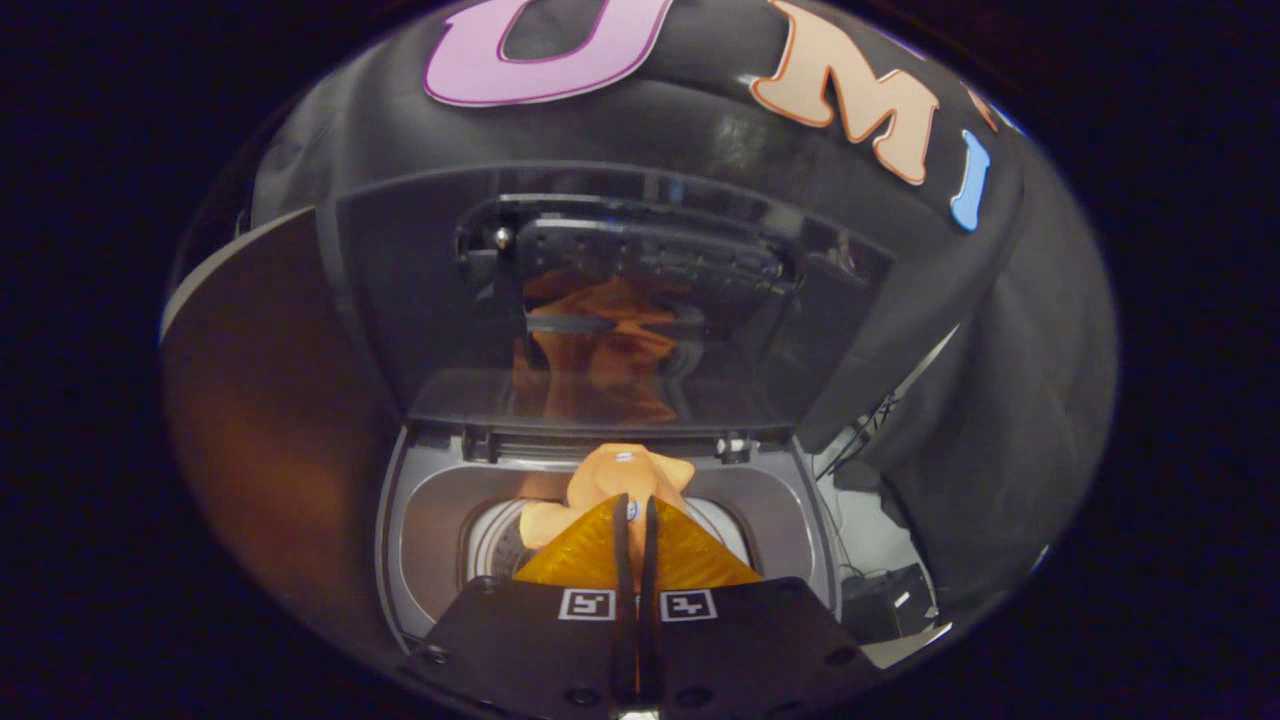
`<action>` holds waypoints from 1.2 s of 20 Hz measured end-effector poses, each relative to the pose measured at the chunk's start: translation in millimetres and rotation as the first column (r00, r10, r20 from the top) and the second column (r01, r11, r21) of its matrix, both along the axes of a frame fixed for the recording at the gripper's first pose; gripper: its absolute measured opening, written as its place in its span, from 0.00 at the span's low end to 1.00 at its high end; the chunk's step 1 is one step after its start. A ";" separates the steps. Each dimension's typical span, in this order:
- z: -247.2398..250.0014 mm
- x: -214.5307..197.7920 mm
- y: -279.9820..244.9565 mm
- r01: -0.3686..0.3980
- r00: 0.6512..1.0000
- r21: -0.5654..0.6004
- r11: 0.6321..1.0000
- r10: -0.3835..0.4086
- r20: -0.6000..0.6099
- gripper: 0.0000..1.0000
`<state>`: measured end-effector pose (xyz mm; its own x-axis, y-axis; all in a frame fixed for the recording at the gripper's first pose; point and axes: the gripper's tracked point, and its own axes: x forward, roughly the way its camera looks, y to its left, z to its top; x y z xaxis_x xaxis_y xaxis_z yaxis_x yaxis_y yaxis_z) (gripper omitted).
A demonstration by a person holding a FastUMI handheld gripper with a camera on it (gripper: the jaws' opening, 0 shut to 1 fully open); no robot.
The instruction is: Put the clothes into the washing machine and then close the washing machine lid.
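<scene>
Gripper view: looked down into a top-loading washing machine [440, 540], lid raised.
Hand-held gripper [636, 515]: fingers nearly pressed together, a thin slit between them, pinching a fold of the orange garment [625, 475].
Clothes: garment hung at the fingertips and just beyond them, above the drum opening [495, 545]; its far end sat close to the rear rim by the hinges. Could not tell whether it touched the rim.
Lid [640, 300]: stood open and tilted back against the booth wall; its glossy panel mirrored the orange cloth.
Step, my read: load phase, garment over the drum but not released; lid closing not started.
Risk 1: release from here could leave cloth draped over the rear rim rather than in the drum. Cause: the bunch sat toward the back of the opening, not over its centre.
Risk 2: cloth on the rim would get trapped when the lid came down, so the lid would not seat.
Risk 3: fabric could cling to the pads on opening and get dragged back out. Cause: pinch on a thin fold.
Risk 4: fingers could clip the hinge area if pushed further forward.
</scene>
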<state>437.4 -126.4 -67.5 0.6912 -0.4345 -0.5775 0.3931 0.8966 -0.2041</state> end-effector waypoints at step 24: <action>29.5 -68.6 38.6 -0.062 0.991 0.022 0.998 0.059 0.123 0.98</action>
